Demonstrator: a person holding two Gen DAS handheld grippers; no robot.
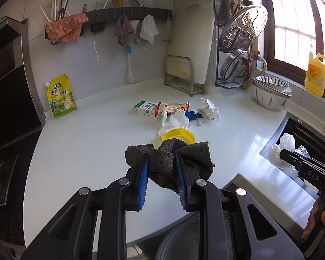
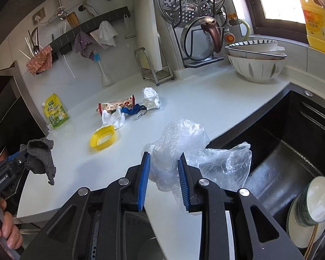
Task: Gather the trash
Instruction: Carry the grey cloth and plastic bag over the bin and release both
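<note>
Above near table edge, left gripper (image 1: 162, 162), fingers clenched on dark grey cloth (image 1: 169, 158). Right gripper (image 2: 163, 169), fingers clenched on clear plastic bag (image 2: 184, 143), beside black sink (image 2: 292, 134). On white table (image 1: 86, 140), trash cluster at 12 o'clock from left gripper: yellow ring (image 1: 179, 135), white crumpled plastic (image 1: 174, 120), snack wrapper (image 1: 173, 107), milk carton (image 1: 144, 109), blue scrap (image 1: 194, 115), foil wad (image 1: 208, 109). Yellow pouch (image 1: 60, 97) well apart at 10 o'clock.
</note>
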